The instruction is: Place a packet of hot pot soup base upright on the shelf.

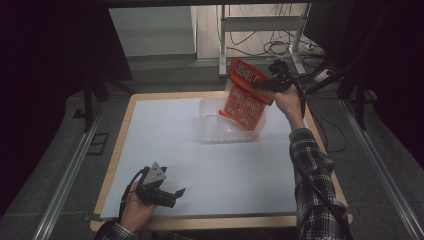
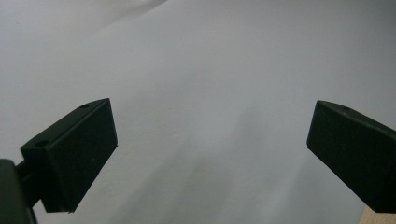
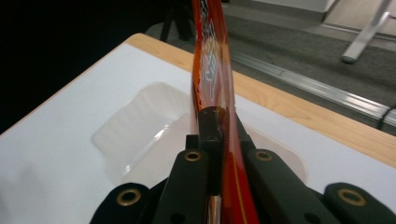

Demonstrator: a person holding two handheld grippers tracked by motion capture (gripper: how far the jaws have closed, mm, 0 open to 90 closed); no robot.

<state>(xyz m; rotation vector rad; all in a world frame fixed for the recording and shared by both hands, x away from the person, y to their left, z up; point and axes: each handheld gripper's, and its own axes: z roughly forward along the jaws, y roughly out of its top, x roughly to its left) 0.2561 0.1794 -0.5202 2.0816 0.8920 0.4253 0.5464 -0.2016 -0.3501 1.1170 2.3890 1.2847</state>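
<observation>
The orange packet's [image 1: 246,95] lower end is blurred behind the clear tub's [image 1: 210,131] wall.

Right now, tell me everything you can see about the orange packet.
The orange packet is a flat, glossy bag with red and white print and round pictures on its front. It hangs tilted, its lower end dipping into the clear tub on the white sheet. The right tool is shut on its upper edge; in the right gripper view it shows edge-on, thin and slightly crinkled.
</observation>
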